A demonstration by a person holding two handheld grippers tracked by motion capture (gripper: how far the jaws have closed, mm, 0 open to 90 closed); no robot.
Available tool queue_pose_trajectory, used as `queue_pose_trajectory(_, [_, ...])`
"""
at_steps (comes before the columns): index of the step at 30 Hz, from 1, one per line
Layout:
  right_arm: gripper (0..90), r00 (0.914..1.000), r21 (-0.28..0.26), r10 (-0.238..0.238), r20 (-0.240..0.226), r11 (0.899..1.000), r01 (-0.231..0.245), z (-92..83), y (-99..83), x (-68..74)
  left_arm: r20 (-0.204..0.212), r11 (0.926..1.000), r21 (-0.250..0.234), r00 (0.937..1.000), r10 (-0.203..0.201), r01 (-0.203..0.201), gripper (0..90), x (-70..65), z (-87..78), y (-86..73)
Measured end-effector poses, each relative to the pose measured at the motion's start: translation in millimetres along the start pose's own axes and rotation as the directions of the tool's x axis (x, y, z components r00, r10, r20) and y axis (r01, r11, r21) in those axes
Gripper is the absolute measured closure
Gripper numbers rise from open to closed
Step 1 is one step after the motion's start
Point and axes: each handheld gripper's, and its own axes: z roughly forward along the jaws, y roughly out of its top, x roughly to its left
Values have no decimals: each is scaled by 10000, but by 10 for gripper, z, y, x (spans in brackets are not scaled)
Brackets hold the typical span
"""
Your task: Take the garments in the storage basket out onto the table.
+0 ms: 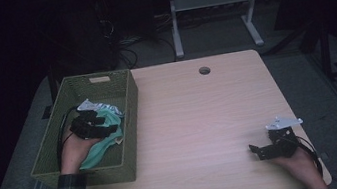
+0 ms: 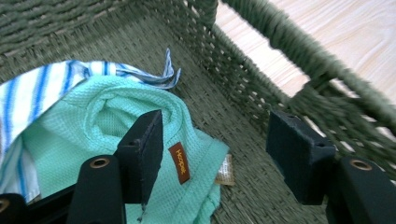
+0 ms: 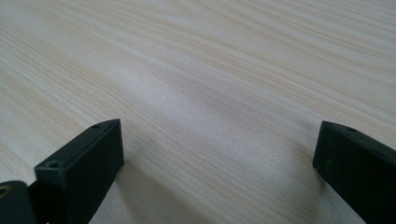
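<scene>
— High view had the left claw (image 1: 94, 126) down inside the green woven basket (image 1: 131, 130), which sat at the worktop's (image 1: 200, 120) left edge, its jaws over the mint-green waffle cloth (image 1: 107, 139). Did it have hold of anything?

— Not that I could see. In the left gripper view the jaws stood partly open, one pad beside a raised fold of the cloth (image 2: 93, 135), the other near the basket wall (image 2: 243, 84), nothing pressed between them.

— So what might have gone wrong?

— I judged the far jaw could have snagged the weave, or the pinch could have dragged the blue-striped towel (image 2: 28, 98) up too, since it lay tucked beneath.

— And the right claw (image 1: 265, 148)?

— It rested wide open and empty near the worktop's front right corner.
</scene>
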Motion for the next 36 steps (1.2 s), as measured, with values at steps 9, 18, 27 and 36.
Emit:
queue_pose_trajectory(9, [13,10000,-12,-4,5,10000,4,1,0,-1,-460,9962,869,9989,119,-79,401,37,229,-41])
queue_pose_trajectory(18, [13,10000,-23,0,11,10000,0,1,-1,-4,-348,9858,1655,9991,-224,278,388,85,359,-100])
queue_pose_trajectory(27, [13,10000,-13,33,36,10000,-33,0,-1,-5,-440,9679,2476,9985,-334,433,385,77,461,-145])
queue_pose_trajectory(36, [13,10000,-11,38,47,10000,-38,0,-1,-5,-638,9454,3243,9979,-124,325,398,62,538,-178])
